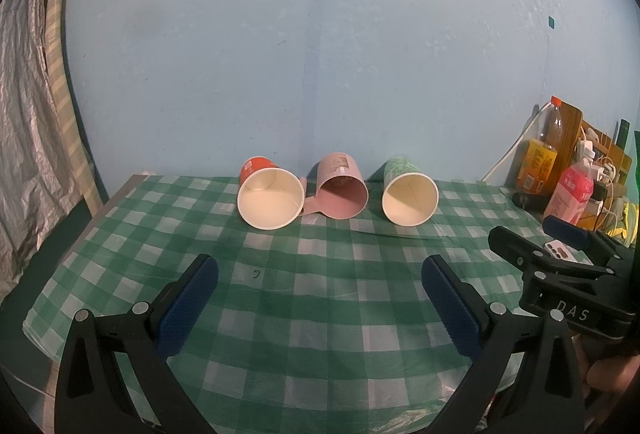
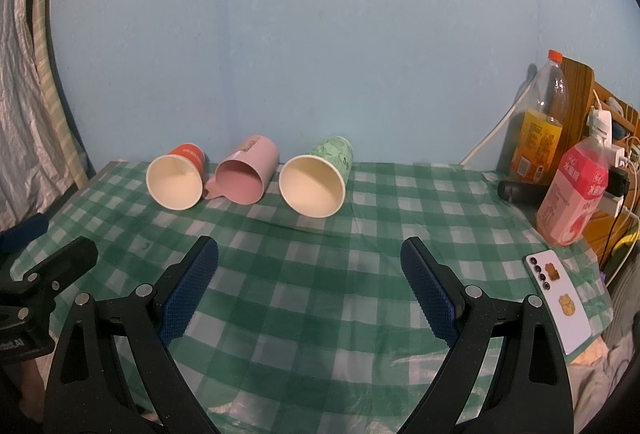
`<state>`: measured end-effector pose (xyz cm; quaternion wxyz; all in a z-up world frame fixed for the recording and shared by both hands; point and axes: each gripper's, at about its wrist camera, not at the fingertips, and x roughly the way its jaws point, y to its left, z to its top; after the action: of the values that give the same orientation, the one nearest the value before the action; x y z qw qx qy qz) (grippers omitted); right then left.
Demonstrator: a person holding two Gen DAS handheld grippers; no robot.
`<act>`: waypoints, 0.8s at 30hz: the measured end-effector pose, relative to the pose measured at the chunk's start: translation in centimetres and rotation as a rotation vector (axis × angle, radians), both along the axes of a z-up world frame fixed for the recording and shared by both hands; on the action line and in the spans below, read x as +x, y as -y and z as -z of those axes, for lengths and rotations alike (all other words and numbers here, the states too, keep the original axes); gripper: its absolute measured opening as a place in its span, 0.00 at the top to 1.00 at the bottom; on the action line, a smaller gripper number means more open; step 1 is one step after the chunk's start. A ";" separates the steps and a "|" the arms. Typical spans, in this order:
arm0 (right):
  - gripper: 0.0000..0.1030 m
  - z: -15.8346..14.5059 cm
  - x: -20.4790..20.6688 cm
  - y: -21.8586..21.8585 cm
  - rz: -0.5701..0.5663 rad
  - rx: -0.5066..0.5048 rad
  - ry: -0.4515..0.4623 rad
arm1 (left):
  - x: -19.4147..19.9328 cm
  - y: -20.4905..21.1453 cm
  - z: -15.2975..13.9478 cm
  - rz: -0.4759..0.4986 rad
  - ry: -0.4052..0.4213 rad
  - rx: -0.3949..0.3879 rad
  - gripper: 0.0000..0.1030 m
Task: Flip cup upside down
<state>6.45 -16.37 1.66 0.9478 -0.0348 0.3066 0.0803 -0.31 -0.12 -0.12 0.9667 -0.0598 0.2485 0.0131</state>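
Three cups lie on their sides at the back of the table, mouths toward me: a red paper cup (image 1: 269, 194) (image 2: 176, 180) on the left, a pink mug (image 1: 342, 188) (image 2: 244, 176) with a handle in the middle, and a green paper cup (image 1: 408, 196) (image 2: 316, 182) on the right. My left gripper (image 1: 320, 270) is open and empty, well short of the cups. My right gripper (image 2: 310, 254) is open and empty, in front of the green cup; it also shows in the left wrist view (image 1: 532, 234).
A green checked cloth (image 1: 320, 314) (image 2: 312, 294) covers the table. At the right stand a pink drink bottle (image 2: 572, 194), an orange-capped bottle (image 2: 540, 122), cables and a wooden rack. A white phone (image 2: 560, 306) lies at the right front. A blue wall is close behind the cups.
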 end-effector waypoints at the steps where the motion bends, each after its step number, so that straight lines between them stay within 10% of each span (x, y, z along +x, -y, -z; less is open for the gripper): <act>1: 0.11 0.0 0.1 0.1 0.000 0.000 -0.001 | 0.0 0.0 0.0 0.000 0.001 -0.001 0.00; 24: 0.11 0.3 0.0 -0.1 0.001 0.000 -0.007 | 0.0 0.2 0.4 0.002 -0.010 0.007 0.00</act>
<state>6.46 -16.27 1.36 0.9468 -0.0341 0.3099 0.0799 -0.35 -0.33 -0.56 0.9657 -0.0560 0.2533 0.0136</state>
